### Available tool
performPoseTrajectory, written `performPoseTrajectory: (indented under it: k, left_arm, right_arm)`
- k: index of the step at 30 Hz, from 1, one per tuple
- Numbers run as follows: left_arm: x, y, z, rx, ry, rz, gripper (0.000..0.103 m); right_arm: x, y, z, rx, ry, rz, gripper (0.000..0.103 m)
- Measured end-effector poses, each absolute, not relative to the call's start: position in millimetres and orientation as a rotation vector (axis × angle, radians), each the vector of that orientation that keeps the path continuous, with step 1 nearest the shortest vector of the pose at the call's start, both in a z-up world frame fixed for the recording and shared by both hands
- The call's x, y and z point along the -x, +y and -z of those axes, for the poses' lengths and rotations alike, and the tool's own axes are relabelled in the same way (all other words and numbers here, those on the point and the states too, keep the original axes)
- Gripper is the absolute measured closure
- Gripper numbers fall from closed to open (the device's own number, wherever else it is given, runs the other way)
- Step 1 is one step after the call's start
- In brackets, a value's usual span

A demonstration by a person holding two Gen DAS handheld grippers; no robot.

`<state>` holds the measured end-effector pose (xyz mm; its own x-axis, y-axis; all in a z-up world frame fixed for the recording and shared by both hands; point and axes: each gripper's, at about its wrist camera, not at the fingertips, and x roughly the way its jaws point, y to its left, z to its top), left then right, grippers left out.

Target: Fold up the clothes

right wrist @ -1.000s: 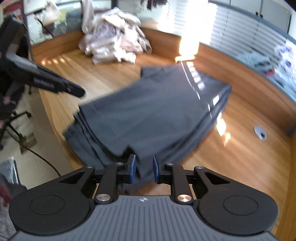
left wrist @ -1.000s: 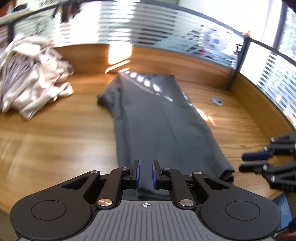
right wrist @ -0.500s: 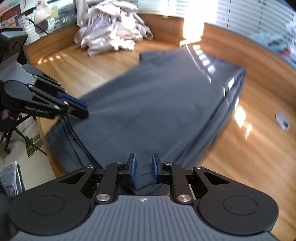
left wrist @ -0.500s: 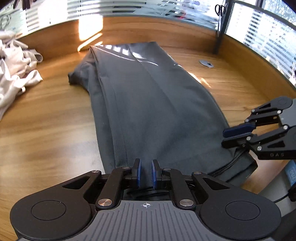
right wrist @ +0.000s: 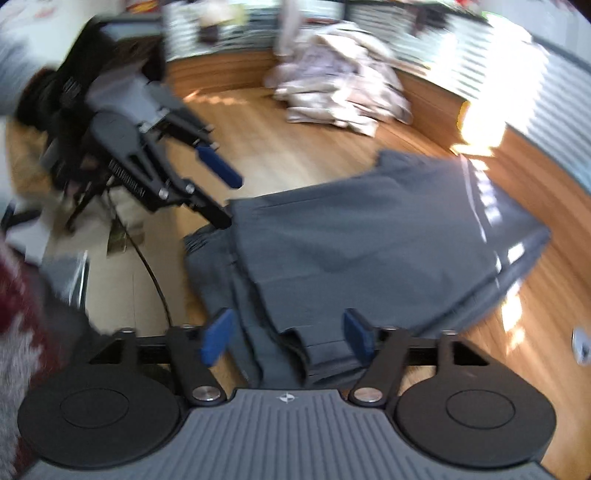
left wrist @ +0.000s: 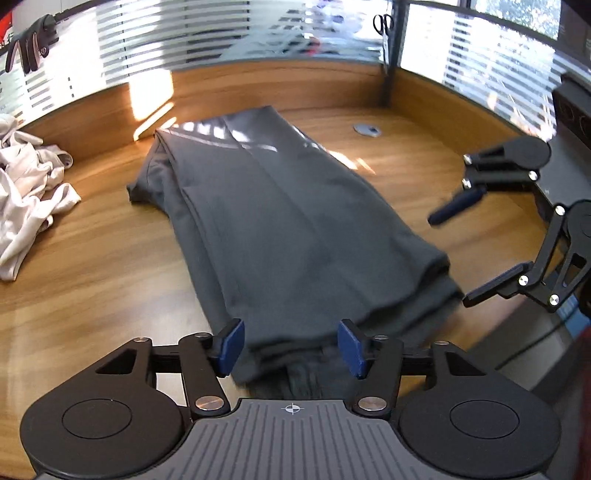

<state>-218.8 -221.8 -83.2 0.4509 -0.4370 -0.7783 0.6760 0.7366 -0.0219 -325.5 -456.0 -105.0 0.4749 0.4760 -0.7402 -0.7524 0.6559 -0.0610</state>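
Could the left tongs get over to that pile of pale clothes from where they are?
Probably yes. The left tongs are opening over the near end of the dark trousers, pads off the cloth. Only bare wooden table lies between them and the pale clothes pile, though it's a stretch sideways.

blurred: right view, pale clothes pile [right wrist: 343,70] | cut off: white garments [left wrist: 26,192], left edge

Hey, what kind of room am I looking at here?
Probably an office: a curved wooden desk with a round cable grommet, frosted striped glass partitions behind it, and scissors hanging on the partition post.
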Motion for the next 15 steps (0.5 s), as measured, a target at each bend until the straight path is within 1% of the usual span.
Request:
performPoseTrajectory:
  k: [4, 6, 9, 12, 14, 15]
  left_arm:
    - [235, -224, 94, -0.405, 0.863, 0.702, 0.029]
    - [241, -227, 99, -0.440, 0.863, 0.704, 0.025]
    - [247, -231, 109, -0.471, 0.866, 0.692, 0.025]
    - [249, -235, 120, -0.497, 0.875, 0.662, 0.028]
    - [248, -235, 123, -0.481, 0.885, 0.658, 0.029]
    - [248, -234, 123, -0.464, 0.890, 0.661, 0.029]
  right_arm:
    - [332, -439, 119, 0.616, 0.726, -0.844, 0.020]
    - [333, -432, 125, 0.679, 0.719, -0.869, 0.020]
    - [332, -426, 133, 0.737, 0.712, -0.892, 0.020]
    - [331, -424, 136, 0.753, 0.715, -0.893, 0.020]
    - [328, -425, 138, 0.741, 0.732, -0.889, 0.020]
    - [324, -428, 134, 0.683, 0.748, -0.897, 0.020]
